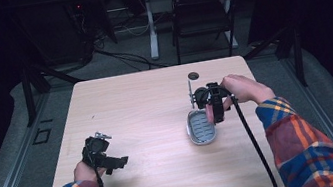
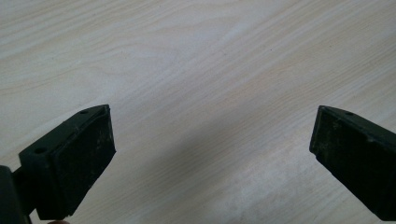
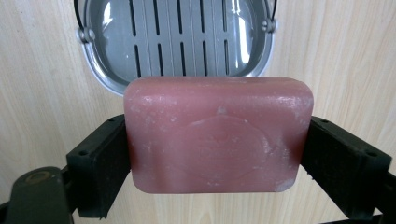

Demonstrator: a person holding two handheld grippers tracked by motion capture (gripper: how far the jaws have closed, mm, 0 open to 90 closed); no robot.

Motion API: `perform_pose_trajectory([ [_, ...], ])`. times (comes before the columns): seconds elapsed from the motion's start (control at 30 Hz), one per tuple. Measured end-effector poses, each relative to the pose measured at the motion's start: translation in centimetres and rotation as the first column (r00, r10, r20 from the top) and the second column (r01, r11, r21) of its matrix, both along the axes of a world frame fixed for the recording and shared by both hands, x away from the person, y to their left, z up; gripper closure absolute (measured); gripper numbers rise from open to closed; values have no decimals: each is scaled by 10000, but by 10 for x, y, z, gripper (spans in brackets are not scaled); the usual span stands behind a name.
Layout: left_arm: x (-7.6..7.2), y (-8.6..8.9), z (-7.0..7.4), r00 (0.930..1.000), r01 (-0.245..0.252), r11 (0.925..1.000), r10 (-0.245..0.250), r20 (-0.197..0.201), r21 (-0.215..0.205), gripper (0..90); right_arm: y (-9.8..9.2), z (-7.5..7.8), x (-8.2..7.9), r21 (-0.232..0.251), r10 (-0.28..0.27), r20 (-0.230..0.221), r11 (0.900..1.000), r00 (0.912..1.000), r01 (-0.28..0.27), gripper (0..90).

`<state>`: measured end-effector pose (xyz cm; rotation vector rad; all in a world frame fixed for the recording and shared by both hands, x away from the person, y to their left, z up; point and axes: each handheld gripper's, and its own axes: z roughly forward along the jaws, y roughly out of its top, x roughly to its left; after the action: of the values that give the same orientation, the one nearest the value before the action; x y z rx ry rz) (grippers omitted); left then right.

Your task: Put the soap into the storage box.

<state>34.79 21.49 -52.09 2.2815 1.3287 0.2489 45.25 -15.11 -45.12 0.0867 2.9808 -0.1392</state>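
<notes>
Pale wooden table under dim light: the right gripper clamps a pink soap bar by its ends just above a grey slatted soap dish, apparently mid-placement and next needing lowering and release, while the left gripper rests wide apart, empty.

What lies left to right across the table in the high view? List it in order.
Left tongs → soap dish → right tongs, shut on the pink soap bar → person's right hand.
</notes>
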Motion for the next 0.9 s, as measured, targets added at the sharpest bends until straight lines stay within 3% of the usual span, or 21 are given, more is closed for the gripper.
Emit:
perform_pose_trajectory([
  [0.9,1,-2,-1,9998,200,9998,-200,-48,46,1,33,-22,2,85,316,-308,9995,9990,-314,129],
])
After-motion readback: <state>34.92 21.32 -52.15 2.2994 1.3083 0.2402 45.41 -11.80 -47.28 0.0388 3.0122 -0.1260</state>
